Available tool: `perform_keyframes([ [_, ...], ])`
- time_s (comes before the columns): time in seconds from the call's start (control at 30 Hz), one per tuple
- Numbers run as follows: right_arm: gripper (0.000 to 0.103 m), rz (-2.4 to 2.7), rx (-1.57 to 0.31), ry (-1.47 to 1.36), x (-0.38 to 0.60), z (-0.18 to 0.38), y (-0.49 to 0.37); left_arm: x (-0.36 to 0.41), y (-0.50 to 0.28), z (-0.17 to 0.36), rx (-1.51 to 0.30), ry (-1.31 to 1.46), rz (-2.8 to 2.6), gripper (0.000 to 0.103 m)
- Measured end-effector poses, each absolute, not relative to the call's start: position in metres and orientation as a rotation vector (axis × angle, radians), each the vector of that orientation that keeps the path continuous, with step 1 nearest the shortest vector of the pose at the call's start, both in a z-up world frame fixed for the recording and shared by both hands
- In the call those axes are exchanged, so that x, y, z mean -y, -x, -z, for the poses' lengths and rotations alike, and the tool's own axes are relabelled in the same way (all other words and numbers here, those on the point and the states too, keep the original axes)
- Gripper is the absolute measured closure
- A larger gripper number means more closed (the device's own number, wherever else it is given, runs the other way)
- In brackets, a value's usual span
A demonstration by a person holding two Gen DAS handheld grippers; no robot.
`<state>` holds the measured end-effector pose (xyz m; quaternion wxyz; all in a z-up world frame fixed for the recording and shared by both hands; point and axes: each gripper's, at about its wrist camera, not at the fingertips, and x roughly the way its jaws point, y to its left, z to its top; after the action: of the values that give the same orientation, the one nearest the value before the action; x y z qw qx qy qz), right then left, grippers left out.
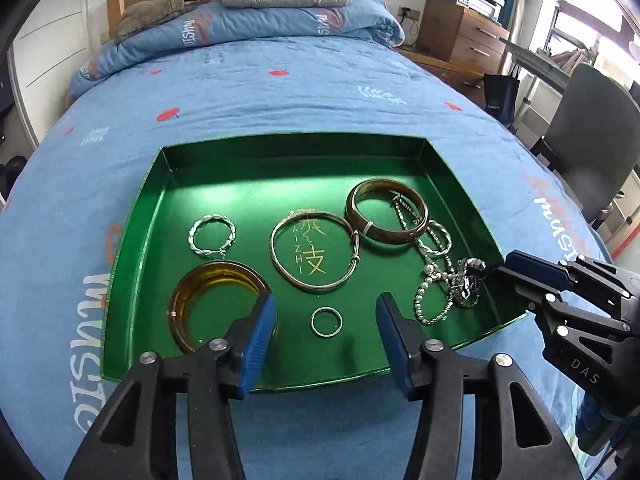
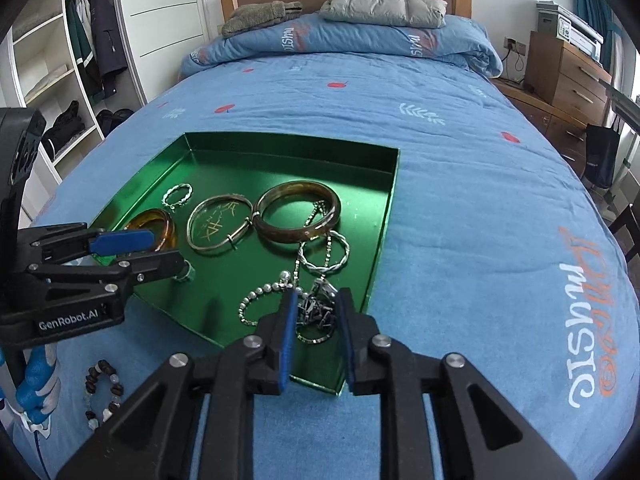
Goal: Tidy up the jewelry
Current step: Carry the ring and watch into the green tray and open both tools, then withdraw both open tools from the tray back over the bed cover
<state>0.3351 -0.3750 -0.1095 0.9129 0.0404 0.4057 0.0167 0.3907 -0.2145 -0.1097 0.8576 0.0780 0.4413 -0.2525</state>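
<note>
Jewelry sits in your green tray, which lies on the blue bedspread of the bed. Your left gripper hangs over the tray's near edge with its fingers spread wide and holding nothing. A small plain ring lies on the tray floor right between them, untouched. Just off your left finger is the amber bangle, lying flat in the near left part of the tray; the finger's tip overlaps its rim in the left wrist view, though you cannot tell whether they touch. Beyond it rests a twisted silver ring, and in the middle a thin silver bangle circles the gold lettering printed on the tray floor. A brown bangle lies just right of that, touching it, with a silver chain draped across its far side.

Your right gripper is at the tray's near right corner, fingers partly open, on either side of a tangled heap of silver pieces. You cannot tell from either view whether the pads are pressing on it. A beaded silver bracelet curls out of that heap to the left, and a twisted silver bangle lies just behind it.

Outside the tray, on the bedspread near your left gripper, a bracelet of dark and pale beads lies by itself. A folded grey jacket lies at the head of the bed.
</note>
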Motion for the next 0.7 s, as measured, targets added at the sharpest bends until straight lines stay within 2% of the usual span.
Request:
perform_keyframes([
  [0.1,0.079,-0.037,-0.805,-0.079,0.370,0.091,-0.318,0.201,-0.375,0.083,-0.885,-0.159,0.522,0.048],
  [0.4,0.072,-0.050,-0.729,-0.076,0.338,0.044,-0.234,0.147,-0.292,0.027,-0.750,-0.179,0.395,0.032],
  [0.7,0.071,-0.057,-0.705,-0.123,0.314,0.028,-0.152,0.096,-0.197,0.008,-0.671,-0.163,0.283,0.030],
])
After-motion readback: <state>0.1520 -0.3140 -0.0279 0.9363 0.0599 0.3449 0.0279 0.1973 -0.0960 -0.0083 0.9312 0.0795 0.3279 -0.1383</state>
